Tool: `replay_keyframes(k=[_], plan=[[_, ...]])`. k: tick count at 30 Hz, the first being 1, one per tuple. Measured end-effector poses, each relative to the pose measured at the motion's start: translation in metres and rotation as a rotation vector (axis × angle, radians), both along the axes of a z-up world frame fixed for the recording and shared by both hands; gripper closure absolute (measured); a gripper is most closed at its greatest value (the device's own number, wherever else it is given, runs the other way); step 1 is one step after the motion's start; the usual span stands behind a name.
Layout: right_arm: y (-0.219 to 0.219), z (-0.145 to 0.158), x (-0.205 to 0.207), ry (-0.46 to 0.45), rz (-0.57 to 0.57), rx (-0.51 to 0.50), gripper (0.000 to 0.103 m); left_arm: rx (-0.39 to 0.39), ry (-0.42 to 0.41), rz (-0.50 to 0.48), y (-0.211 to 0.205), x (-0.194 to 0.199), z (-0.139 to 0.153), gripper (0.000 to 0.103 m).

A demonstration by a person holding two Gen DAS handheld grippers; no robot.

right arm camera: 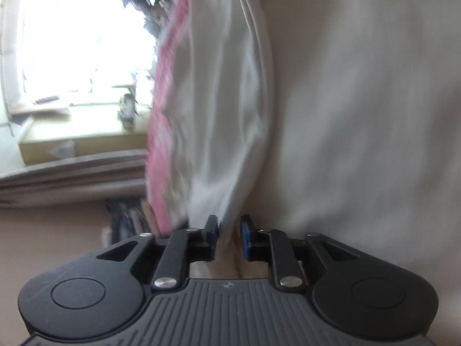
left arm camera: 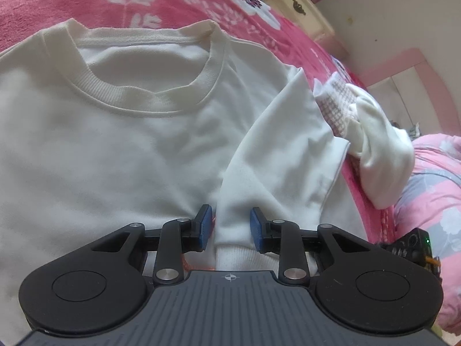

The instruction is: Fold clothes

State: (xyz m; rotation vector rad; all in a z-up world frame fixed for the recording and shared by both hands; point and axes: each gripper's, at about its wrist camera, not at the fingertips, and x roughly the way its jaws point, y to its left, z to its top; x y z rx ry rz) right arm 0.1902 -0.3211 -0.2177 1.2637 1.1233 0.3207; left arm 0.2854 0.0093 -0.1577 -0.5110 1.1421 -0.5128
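A cream sweatshirt [left arm camera: 115, 144] lies front-up on the pink bed cover, its ribbed collar [left arm camera: 149, 98] towards the far side. One sleeve [left arm camera: 276, 155] is folded across the body. My left gripper [left arm camera: 231, 225] is shut on that sleeve just above its cuff, and the cloth fills the gap between the blue pads [left arm camera: 205, 225]. The right wrist view is blurred. There my right gripper [right arm camera: 230, 230] is shut on a bunched fold of the same cream cloth [right arm camera: 230, 115], with the sweatshirt body [right arm camera: 360, 115] spread to its right.
A pink floral blanket [left arm camera: 201, 3] covers the bed. Other pale garments [left arm camera: 371, 144] are heaped at the bed's right edge beside a pink and grey quilt [left arm camera: 432, 178]. A cream cabinet [left arm camera: 299, 8] stands beyond. Next to the bed, a bright window [right arm camera: 77, 37] and a cardboard box [right arm camera: 80, 141] show.
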Motion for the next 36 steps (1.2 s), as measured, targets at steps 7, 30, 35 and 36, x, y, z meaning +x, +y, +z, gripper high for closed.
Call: replay_keyframes(k=[7, 30, 35, 36], plan=[[0.022, 0.038, 0.007, -0.164, 0.08, -0.147, 0.096, 0.039, -0.061, 0.071, 0.002, -0.009, 0.023, 0.103], [0.04, 0.048, 0.001, -0.254, 0.319, -0.266, 0.076, 0.314, -0.08, 0.064, 0.069, -0.023, 0.046, 0.084], [0.006, 0.052, 0.021, -0.388, 0.354, -0.642, 0.071, 0.39, -0.277, -0.024, 0.046, -0.044, 0.068, 0.079], [-0.001, 0.052, 0.025, -0.414, 0.361, -0.718, 0.071, 0.401, -0.292, -0.068, 0.036, -0.048, 0.067, 0.079]])
